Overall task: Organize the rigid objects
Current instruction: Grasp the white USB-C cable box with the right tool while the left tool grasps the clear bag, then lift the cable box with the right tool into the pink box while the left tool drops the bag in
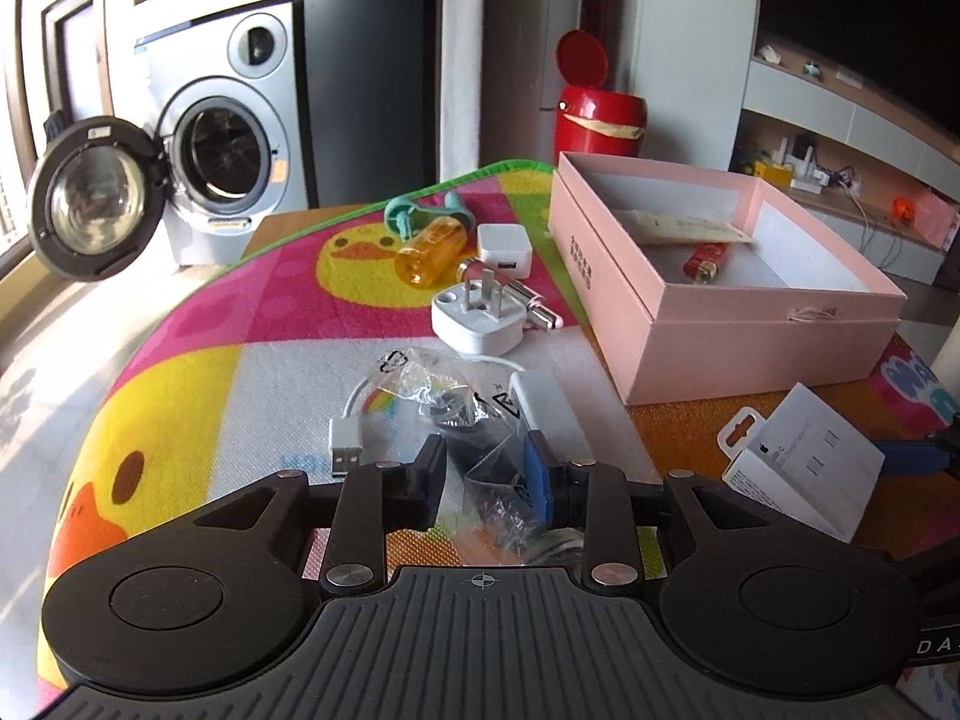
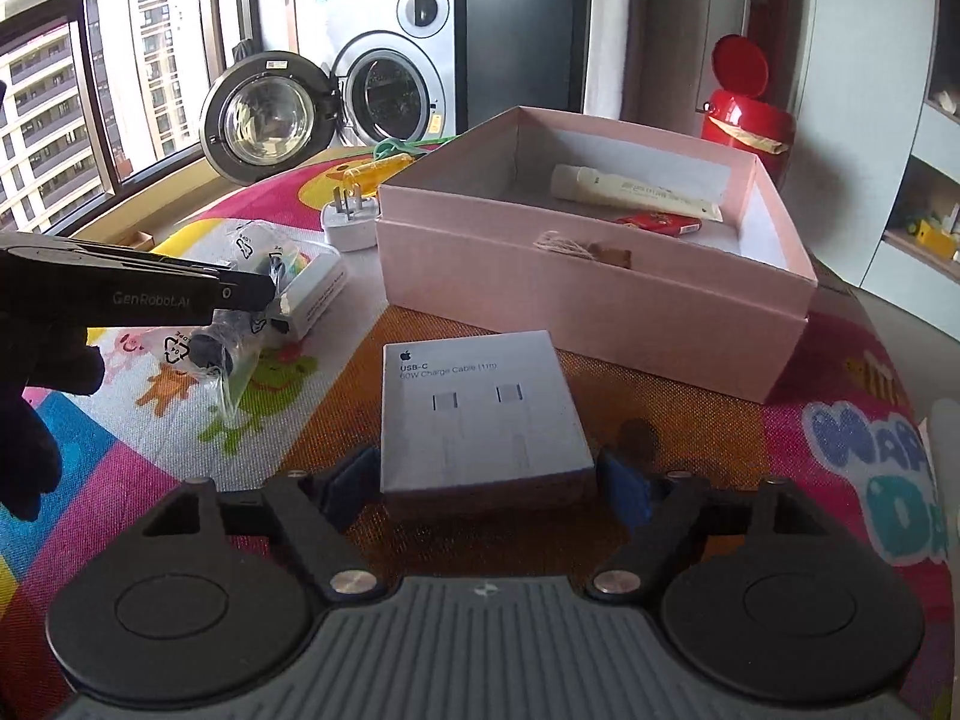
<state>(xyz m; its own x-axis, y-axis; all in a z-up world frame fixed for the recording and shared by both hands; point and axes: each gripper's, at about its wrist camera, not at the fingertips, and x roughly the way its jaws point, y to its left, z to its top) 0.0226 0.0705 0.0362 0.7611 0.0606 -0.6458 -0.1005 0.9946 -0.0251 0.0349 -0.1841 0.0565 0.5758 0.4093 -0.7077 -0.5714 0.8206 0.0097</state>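
Bright cartoon-print play mat covers the table. Nearest, the right gripper stands wide, its pads either side of a white cardboard cable box, not pressing it. At nine o'clock, the left gripper has a clear crinkled plastic bag between narrow jaws; whether they pinch it, I cannot tell. Beyond, at twelve o'clock, sits an open pink cardboard box.
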